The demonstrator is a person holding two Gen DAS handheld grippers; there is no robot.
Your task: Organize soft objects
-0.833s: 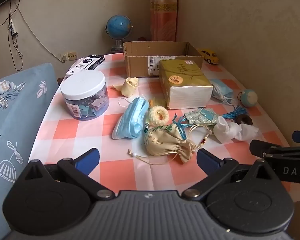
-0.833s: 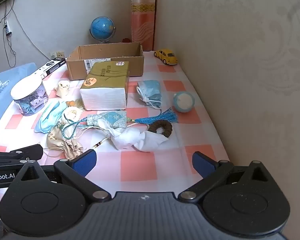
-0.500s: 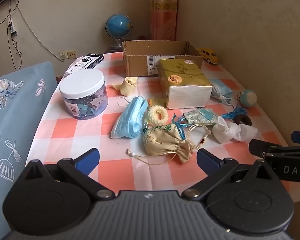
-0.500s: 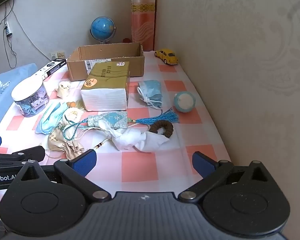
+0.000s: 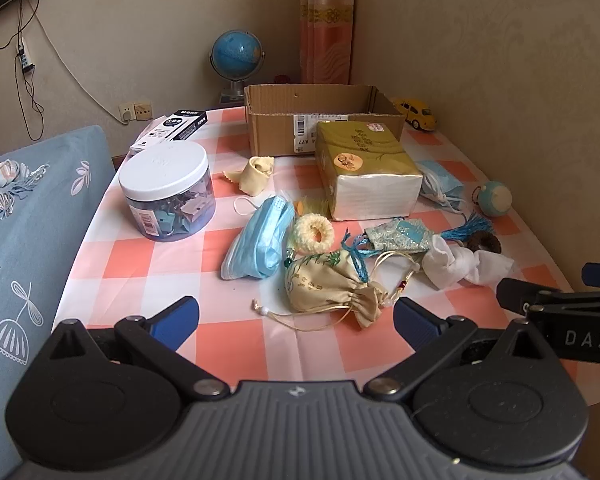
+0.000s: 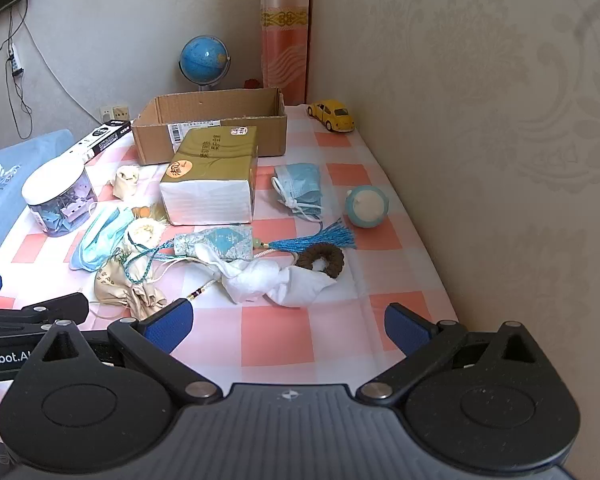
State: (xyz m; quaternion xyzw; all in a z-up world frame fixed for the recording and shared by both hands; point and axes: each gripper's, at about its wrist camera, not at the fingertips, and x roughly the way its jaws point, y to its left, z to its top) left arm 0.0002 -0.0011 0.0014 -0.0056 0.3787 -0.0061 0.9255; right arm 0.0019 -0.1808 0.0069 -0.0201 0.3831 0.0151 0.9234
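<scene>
Hovering wide apart and empty: left gripper [image 5: 296, 314] facing the beige pouch [image 5: 328, 286], right gripper [image 6: 286, 326] facing the white cloth [image 6: 276, 280].

matt cardboard box [image 5: 284, 128], glossy plastic jar [image 5: 168, 196], cloth pouch [image 5: 328, 284]

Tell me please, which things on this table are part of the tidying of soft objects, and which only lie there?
Job: beige pouch, blue masks, white cloth, scrunchies, cardboard box.
Lying about: clip jar, toy car, globe.
</scene>
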